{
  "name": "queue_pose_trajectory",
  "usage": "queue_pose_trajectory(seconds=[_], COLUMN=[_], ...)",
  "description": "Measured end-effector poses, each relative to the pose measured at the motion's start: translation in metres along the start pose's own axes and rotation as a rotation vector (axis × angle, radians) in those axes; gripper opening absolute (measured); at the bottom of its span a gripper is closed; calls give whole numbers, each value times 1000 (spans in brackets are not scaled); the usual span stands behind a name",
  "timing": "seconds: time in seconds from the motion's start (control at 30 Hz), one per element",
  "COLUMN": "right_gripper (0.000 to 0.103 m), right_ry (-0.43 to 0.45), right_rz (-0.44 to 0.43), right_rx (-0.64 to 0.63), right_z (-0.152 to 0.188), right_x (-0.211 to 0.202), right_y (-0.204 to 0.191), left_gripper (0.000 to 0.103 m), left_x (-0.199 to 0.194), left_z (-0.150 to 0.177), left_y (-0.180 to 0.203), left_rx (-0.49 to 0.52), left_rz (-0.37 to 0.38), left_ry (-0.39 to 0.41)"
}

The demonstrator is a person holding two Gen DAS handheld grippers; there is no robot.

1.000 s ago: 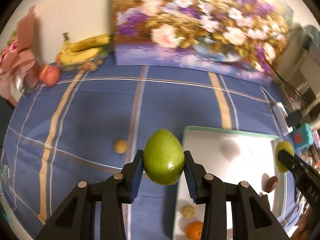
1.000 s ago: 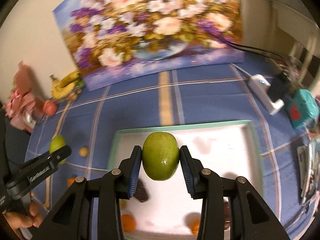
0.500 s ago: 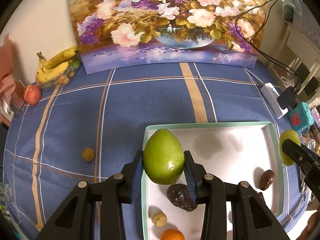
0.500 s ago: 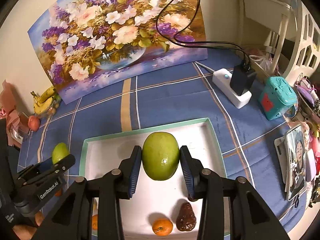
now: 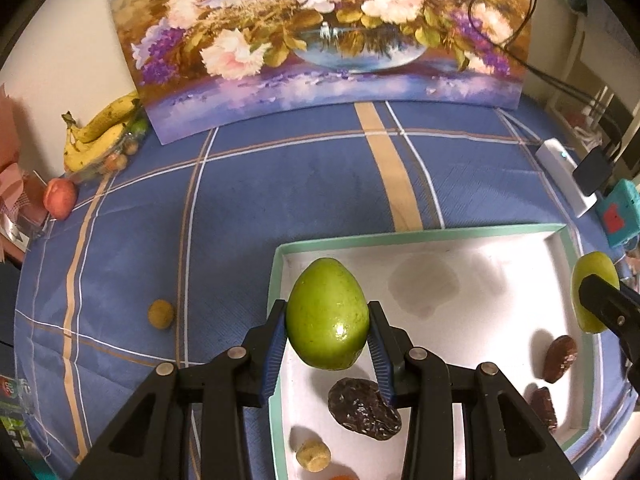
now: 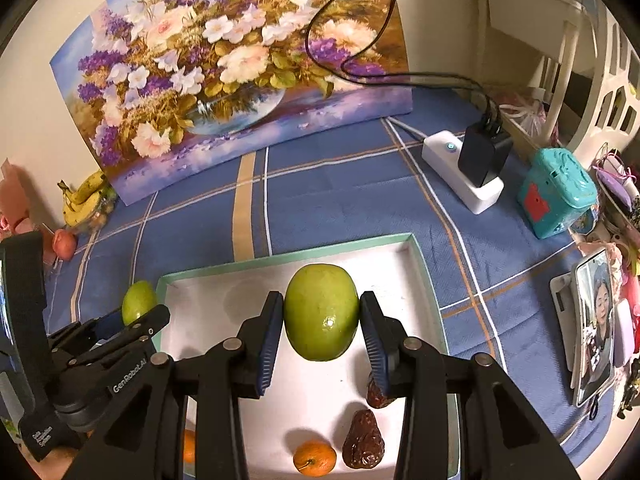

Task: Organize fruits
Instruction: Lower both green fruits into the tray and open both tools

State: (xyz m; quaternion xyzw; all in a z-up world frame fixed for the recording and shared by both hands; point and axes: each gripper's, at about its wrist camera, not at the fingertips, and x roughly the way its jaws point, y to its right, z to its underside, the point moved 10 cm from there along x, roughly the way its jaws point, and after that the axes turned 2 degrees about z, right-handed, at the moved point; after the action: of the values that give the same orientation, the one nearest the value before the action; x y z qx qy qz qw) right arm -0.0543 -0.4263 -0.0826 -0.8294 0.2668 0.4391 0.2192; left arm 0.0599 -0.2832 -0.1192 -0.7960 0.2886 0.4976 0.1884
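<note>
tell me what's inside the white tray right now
Lying in the tray: a small orange, dark wrinkled dates and a pale round fruit. Both green fruits are held above it. The tools cover the near part.

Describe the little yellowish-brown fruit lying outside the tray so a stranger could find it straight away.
Start at the white tray with the green rim on the blue checked tablecloth. Look left of the tray's left edge: the small round fruit sits alone on bare cloth. Every other loose fruit nearby lies inside the tray.
</note>
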Motion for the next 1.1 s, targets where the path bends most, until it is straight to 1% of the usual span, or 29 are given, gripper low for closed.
queue_pose_trajectory(seconds=[0.27, 0.43, 0.57, 0.93, 1.1], right_gripper=[41, 41, 41, 41, 41], right_ry=[-71, -106, -127, -183, -178], right_rz=[1, 23, 18, 30, 34], right_rx=[26, 26, 32, 21, 17], right_z=[18, 27, 33, 48, 49], right_x=[31, 44, 51, 72, 69], right_y=[5, 9, 10, 10, 9], left_gripper=[41, 41, 41, 41, 41], left_x=[23, 34, 40, 43, 43], left_z=[13, 20, 24, 27, 26], left_y=[2, 2, 1, 0, -2], left_rx=[5, 4, -2, -9, -18], left_rz=[-7, -8, -8, -4, 7], left_ry=[-57, -88, -109, -116, -129])
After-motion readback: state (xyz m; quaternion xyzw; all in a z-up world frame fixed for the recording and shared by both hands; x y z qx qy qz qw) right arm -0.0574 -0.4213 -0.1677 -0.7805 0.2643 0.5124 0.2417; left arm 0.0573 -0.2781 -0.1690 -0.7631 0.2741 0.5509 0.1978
